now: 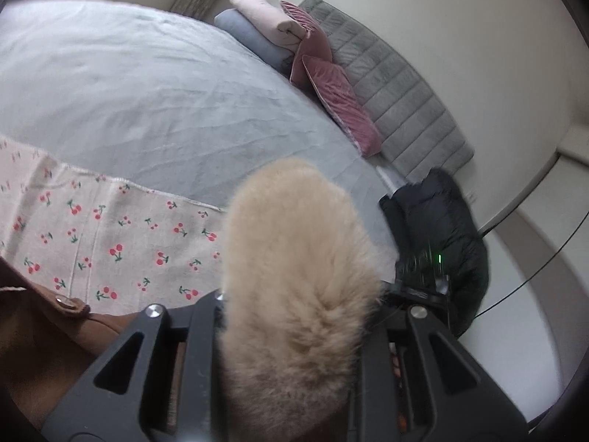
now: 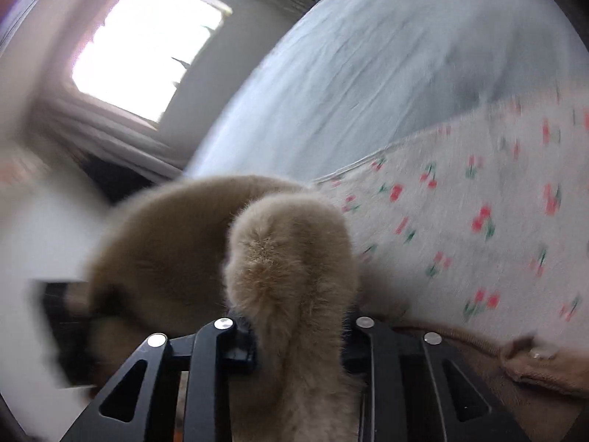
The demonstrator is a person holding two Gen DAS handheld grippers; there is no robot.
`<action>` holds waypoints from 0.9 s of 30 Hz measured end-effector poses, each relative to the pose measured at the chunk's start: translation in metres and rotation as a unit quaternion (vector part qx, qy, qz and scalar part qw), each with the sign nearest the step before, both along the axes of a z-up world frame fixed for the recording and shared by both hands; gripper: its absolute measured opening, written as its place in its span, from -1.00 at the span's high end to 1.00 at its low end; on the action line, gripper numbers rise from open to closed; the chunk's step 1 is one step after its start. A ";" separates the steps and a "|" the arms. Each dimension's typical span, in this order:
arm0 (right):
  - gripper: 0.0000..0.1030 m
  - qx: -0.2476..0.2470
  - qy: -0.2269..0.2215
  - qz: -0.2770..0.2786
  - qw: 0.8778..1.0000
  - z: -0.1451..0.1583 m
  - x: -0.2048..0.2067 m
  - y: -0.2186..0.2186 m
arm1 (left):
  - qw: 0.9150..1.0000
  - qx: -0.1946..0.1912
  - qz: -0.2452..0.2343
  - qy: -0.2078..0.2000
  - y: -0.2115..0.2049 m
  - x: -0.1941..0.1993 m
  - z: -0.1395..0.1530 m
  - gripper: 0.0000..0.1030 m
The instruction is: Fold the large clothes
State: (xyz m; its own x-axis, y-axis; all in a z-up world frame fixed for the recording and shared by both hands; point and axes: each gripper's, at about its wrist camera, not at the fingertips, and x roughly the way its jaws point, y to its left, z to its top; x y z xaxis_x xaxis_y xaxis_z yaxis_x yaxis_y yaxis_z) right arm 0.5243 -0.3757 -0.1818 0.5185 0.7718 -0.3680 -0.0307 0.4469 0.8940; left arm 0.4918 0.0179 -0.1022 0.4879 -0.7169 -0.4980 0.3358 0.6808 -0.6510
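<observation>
- Bedroom: grey bed (image 1: 140, 84), pillows (image 1: 331, 84) at the headboard, window (image 2: 147, 44) on the right view.
- Cherry-print cloth (image 1: 110, 243) lies across the bed's near edge.
- My left gripper (image 1: 294, 294) is clamped on a beige fur trim (image 1: 294, 276).
- My right gripper (image 2: 294, 331) grips the fur (image 2: 291, 276) too; blurred.
- Brown coat (image 1: 44, 331) lies just beside the cloth, fur attached.

Bedroom, made bed (image 1: 129, 92), pillows (image 1: 331, 84), headboard (image 1: 405, 103)

Grey bedspread (image 1: 129, 84), mauve cushions (image 1: 342, 107) against grey quilted headboard (image 1: 405, 103), bright window (image 2: 147, 44).
</observation>
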 end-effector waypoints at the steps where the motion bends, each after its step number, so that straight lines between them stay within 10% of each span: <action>1: 0.52 0.045 -0.001 -0.004 0.999 -0.002 -0.006 -0.009 | 1.000 -0.009 0.007 0.014 0.004 0.007 -0.009 0.47; 8: 0.58 0.152 0.047 -0.062 0.985 -0.025 -0.014 -0.034 | 0.992 0.087 0.027 0.093 -0.015 0.044 -0.087 0.21; 13: 0.58 0.178 0.064 -0.060 0.980 -0.041 -0.008 -0.043 | 0.989 0.149 0.003 0.008 -0.022 0.023 -0.033 -0.40; 19: 0.58 0.160 0.048 -0.055 0.984 -0.024 -0.007 -0.033 | 0.967 0.193 -0.117 -0.121 -0.056 0.061 0.021 -0.76; 24: 0.57 0.150 0.041 -0.051 0.986 -0.017 -0.016 -0.027 | 0.973 0.123 -0.193 0.039 -0.077 0.156 -0.036 -0.75; 27: 0.57 0.149 0.042 -0.050 0.987 -0.017 -0.013 -0.025 | 0.960 0.034 -0.232 0.151 -0.077 0.166 -0.089 -0.74</action>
